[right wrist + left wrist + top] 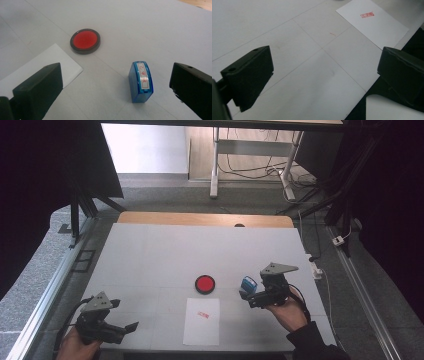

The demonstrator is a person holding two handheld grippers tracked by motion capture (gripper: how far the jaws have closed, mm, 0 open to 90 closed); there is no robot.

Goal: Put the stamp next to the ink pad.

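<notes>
The right gripper was wide open and held nothing. In the right gripper view, the small blue plastic stamp with a white label stood on the white tabletop between the two black jaws, but neither jaw touched it. It looked as if the stamp had been set down there so it could stand by itself, near the right edge of the tabletop.

Just to the stamp's left sat the round red ink pad in its dark rim, close by so the stamp could be dipped with ease. In front of the pad, near the front edge of the tabletop, lay the white sheet of paper. It had a small red stamp mark on it, so the stamping looked done.

The left gripper was open too and empty. It waited near the front left corner, out of the way.
</notes>
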